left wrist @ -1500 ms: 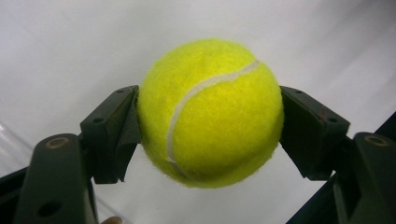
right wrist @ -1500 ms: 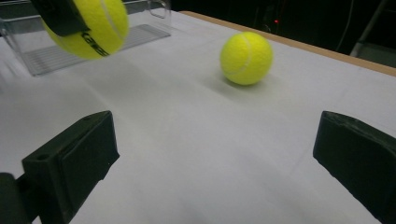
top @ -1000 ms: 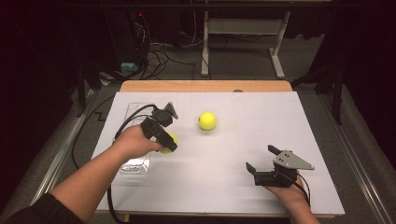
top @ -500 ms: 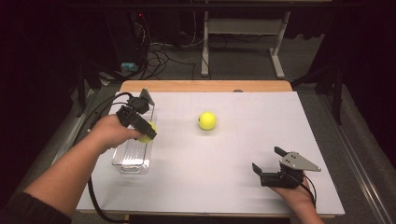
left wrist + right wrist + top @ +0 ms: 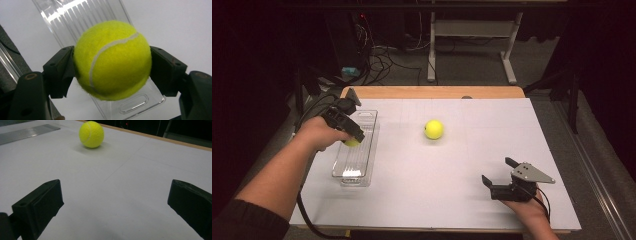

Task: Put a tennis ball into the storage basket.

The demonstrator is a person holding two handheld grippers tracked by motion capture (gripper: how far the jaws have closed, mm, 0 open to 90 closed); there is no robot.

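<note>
At the left of the table [image 5: 412, 200], the left gripper [image 5: 352, 140] was clamped on a tennis ball [image 5: 112, 60], its two black jaws pressed against the ball's sides. In the high view the held ball [image 5: 352, 142] showed as a yellow patch under the gripper, above the clear tray [image 5: 357, 165]. The tray lay lengthwise near the table's left edge, and in the left gripper view its ribbed floor [image 5: 75, 20] ran behind and below the ball. Whether the ball touched the tray could not be told.

Near the middle of the table a second ball [image 5: 433, 129] sat alone on the white surface, well apart from the tray.

At the lower right, the right gripper [image 5: 499, 175] rested low near the table's front edge, its jaws spread wide with nothing between them. It faced the second ball [image 5: 91, 134], which lay well ahead of it.
</note>
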